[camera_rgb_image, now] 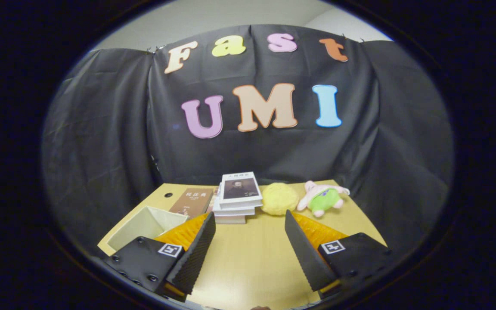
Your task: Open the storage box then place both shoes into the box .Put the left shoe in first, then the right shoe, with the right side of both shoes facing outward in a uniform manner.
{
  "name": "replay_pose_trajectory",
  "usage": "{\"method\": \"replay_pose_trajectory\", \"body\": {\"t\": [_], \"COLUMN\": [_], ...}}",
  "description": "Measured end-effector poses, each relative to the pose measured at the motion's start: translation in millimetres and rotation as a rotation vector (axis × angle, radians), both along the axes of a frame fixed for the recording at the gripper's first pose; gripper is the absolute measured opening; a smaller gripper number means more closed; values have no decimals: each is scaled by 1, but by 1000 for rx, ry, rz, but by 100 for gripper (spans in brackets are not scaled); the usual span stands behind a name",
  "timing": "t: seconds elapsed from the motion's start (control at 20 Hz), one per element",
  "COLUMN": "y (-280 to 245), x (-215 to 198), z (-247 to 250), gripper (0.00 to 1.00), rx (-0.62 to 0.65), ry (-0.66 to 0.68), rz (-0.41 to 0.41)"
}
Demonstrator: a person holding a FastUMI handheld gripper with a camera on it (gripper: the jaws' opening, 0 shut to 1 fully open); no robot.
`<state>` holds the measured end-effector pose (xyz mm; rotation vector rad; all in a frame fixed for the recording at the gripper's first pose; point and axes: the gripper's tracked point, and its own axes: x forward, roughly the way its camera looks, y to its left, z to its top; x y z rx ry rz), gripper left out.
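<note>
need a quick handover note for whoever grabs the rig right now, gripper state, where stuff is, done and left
Hand-held gripper: open, holding nothing, fingers spread above bare table.
Storage box: sits just past the left finger, top open, inside looks empty.
Beyond the fingers: stack of books, brown book, yellow plush ball, pink and green plush toy.
Done: box appears open.
Left: find the shoes, put the left one in first, then the right, right sides facing outward.
</note>
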<state>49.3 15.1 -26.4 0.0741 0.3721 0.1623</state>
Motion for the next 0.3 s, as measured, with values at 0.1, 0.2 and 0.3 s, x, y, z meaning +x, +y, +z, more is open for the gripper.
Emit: {"method": "replay_pose_trajectory", "body": {"t": [0.1,0.2,0.3], "y": [-25,-49,-68], "x": [-1,-2,-5], "z": [11,20,28], "gripper": [100,100,100], "rx": [-2,-11,-17], "ry": [-48,-97,-145], "rz": [-15,-32,-45]}}
